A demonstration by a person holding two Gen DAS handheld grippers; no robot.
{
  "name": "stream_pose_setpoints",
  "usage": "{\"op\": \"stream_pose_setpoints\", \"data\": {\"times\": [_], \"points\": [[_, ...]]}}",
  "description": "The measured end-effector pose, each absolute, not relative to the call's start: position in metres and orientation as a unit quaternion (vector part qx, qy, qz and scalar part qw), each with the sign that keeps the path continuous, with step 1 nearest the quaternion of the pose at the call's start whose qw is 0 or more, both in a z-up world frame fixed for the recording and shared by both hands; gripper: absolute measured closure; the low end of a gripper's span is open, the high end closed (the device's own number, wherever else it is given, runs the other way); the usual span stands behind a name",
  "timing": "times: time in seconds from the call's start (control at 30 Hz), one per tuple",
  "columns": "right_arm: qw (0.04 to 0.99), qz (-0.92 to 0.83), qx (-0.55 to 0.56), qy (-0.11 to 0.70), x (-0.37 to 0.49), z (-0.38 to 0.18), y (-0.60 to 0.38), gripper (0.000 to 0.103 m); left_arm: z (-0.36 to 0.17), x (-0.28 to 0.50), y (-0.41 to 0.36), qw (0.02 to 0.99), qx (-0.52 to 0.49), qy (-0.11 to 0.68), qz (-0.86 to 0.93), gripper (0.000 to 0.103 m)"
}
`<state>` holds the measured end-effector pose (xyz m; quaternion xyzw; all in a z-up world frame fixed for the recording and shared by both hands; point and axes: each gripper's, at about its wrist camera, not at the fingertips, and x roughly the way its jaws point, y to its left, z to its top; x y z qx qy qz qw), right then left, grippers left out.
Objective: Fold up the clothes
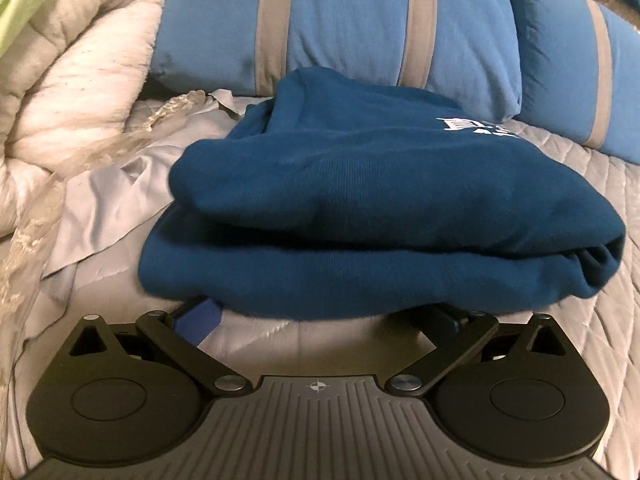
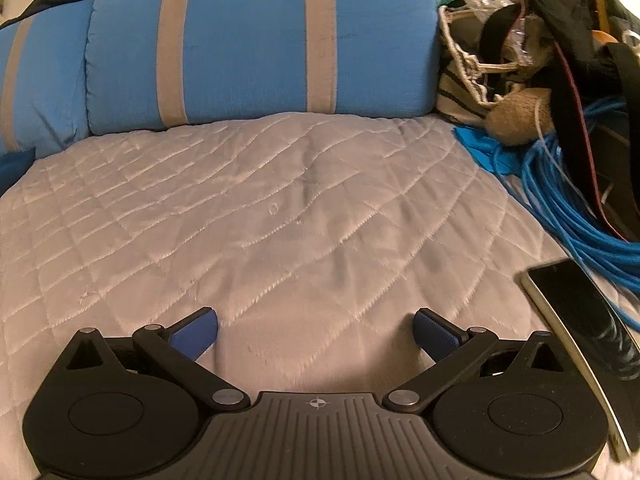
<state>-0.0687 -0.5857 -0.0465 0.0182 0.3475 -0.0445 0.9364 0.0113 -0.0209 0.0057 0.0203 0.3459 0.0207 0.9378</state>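
A dark blue sweatshirt [image 1: 320,208] with a white logo lies folded in a thick stack on the grey quilted bed [image 1: 580,264]. My left gripper [image 1: 316,314] is open, low at the stack's near edge; its fingertips are hidden under the fabric, only the left blue pad [image 1: 198,320] shows. My right gripper [image 2: 316,334] is open and empty over bare quilt [image 2: 280,208]; both blue pads [image 2: 434,334] show. Only a dark blue sliver [image 2: 14,168] at the right wrist view's left edge may be the sweatshirt.
Blue pillows with grey stripes [image 1: 340,24] [image 2: 256,40] line the back. A rolled pale comforter [image 1: 60,80] and grey satin cloth [image 1: 120,200] lie left. On the right are a phone [image 2: 580,320], blue cable [image 2: 560,208] and a cluttered bag [image 2: 500,60].
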Motion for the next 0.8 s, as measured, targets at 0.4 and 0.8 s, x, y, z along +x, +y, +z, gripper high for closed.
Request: {"op": "stream_pose_setpoints", "data": {"times": [0.4, 0.8], "points": [[0.953, -0.034, 0.026, 0.299, -0.051, -0.06, -0.589, 0.0, -0.002, 0.008, -0.016, 0.952, 0.013, 0.306, 0.008, 0.0], [0.958, -0.034, 0.03, 0.284, -0.053, -0.062, -0.591, 0.0, -0.004, 0.006, -0.018, 0.955, 0.015, 0.297, 0.013, 0.0]]}}
